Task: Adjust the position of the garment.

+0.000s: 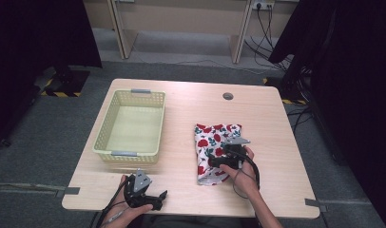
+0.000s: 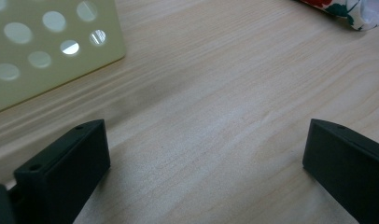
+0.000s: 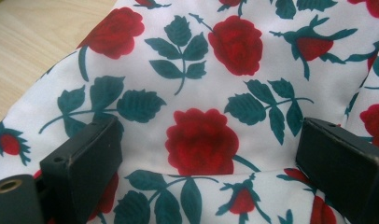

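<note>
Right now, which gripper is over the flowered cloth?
The right gripper: its open jaws straddle the cloth. The left gripper hangs open over bare table near the basket.

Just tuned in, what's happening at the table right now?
A person works at a wooden table with a gripper in each hand. The right gripper is over a folded rose-print cloth, jaws open with the fabric between them but not clamped. The left gripper sits open near the table's front edge, holding nothing. A pale yellow basket stands to the left of the cloth, with nothing in it.
</note>
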Demonstrator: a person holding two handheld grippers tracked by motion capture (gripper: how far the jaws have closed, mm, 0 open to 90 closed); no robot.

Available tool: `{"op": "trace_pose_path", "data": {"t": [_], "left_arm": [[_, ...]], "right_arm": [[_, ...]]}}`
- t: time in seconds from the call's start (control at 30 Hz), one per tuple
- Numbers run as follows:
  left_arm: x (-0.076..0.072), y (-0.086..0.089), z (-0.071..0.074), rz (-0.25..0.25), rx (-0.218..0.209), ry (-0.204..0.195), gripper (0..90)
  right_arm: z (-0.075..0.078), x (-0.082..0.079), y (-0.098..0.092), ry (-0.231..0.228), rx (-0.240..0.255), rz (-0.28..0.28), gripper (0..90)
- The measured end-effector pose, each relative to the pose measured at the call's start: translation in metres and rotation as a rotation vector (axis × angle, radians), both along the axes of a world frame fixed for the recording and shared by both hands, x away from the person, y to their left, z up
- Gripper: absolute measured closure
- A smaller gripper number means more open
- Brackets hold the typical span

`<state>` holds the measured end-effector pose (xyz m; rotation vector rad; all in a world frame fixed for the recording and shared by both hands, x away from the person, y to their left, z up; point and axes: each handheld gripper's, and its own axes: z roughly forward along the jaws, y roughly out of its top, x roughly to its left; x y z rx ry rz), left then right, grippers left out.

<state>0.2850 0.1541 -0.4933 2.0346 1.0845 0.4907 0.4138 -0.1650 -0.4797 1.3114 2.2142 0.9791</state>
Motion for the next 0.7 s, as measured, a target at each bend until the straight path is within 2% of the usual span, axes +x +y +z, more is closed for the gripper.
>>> {"op": "trace_pose_path", "data": {"t": [0.23,0.4,0.53,0.7], "left_arm": [[0.0,0.0,0.0,-0.001,-0.001,-0.001,0.0],[0.0,0.0,0.0,-0.001,-0.002,-0.002,0.0],[0.0,0.0,0.0,-0.001,-0.002,-0.002,0.0],[0.0,0.0,0.0,-0.001,-0.002,-0.002,0.0]], "right_arm": [[0.0,0.001,0.004,-0.001,0.005,0.003,7.2],[0.005,0.0,-0.002,-0.005,0.049,0.015,6.7],[0.013,-0.005,-0.008,-0.034,0.087,0.054,6.7],[0.023,-0.011,-0.021,-0.063,0.128,0.068,6.7]]}}
